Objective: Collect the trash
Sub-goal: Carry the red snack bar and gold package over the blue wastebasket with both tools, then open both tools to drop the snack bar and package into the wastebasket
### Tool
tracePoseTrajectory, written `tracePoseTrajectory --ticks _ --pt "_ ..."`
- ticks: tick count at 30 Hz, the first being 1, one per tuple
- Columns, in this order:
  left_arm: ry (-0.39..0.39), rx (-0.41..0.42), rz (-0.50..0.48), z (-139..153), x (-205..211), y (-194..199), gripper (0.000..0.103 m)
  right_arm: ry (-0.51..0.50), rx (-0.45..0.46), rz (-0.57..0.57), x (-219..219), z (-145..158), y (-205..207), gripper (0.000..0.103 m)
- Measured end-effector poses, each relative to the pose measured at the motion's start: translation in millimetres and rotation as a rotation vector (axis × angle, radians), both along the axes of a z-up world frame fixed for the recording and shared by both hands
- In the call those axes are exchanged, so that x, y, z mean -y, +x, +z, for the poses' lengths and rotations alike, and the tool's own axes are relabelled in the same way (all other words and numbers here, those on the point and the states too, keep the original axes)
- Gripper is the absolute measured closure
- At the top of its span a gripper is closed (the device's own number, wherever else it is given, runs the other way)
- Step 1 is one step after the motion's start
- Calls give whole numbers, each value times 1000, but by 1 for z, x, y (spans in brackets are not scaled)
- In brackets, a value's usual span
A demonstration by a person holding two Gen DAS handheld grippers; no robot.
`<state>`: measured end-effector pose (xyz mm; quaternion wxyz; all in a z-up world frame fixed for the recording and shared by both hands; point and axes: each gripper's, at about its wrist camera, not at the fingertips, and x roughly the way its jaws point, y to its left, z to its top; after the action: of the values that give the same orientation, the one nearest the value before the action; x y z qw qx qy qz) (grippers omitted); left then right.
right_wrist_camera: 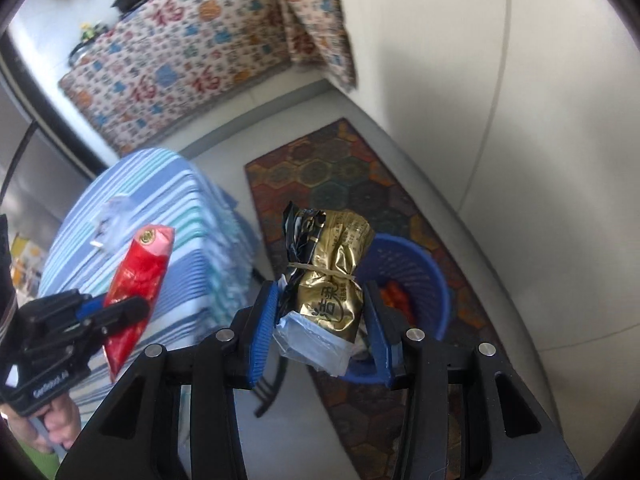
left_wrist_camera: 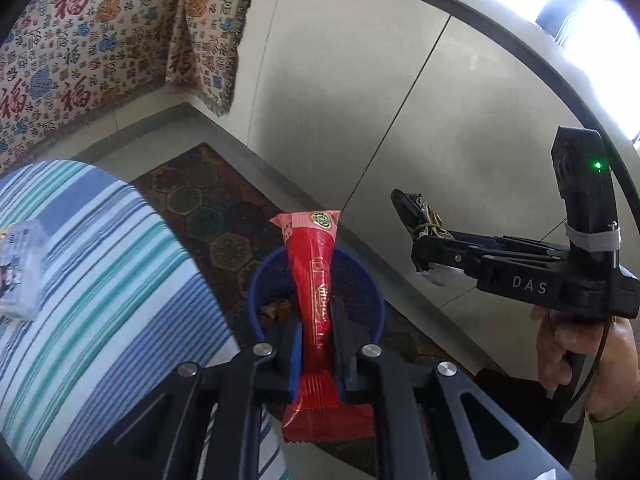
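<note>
My left gripper (left_wrist_camera: pixel 318 316) is shut on a long red snack wrapper (left_wrist_camera: pixel 316 280), which stands up between the pads above the blue mesh bin (left_wrist_camera: pixel 256 292) on the floor. My right gripper (right_wrist_camera: pixel 320 300) is shut on a gold and black foil packet (right_wrist_camera: pixel 332 264) tied with a rubber band, with a clear plastic scrap under it. That packet hangs just left of the blue bin (right_wrist_camera: pixel 424 276), which holds something orange-red. The left wrist view shows the right gripper (left_wrist_camera: pixel 412 220) to the right of the bin. The right wrist view shows the left gripper (right_wrist_camera: pixel 120 308) with the red wrapper (right_wrist_camera: pixel 138 276).
A table under a blue striped cloth (left_wrist_camera: pixel 100 280) stands left of the bin, with a small clear pack (left_wrist_camera: pixel 20 268) on it. A dark hexagon-patterned rug (right_wrist_camera: pixel 352 176) lies under the bin. A sofa with a patterned throw (right_wrist_camera: pixel 180 60) stands behind, on pale floor tiles.
</note>
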<state>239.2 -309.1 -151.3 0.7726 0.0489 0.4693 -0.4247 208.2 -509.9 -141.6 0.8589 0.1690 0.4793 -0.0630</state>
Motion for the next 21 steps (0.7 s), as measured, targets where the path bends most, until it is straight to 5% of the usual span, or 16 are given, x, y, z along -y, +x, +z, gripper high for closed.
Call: tracePoseTrajectory --ticks 9,21 --pt "38 -73 -14 -60 69 17 91 45 -51 -91 56 -51 4 59" --pt "95 -76 -20 -106 104 22 90 136 -67 -191 87 -93 6 58"
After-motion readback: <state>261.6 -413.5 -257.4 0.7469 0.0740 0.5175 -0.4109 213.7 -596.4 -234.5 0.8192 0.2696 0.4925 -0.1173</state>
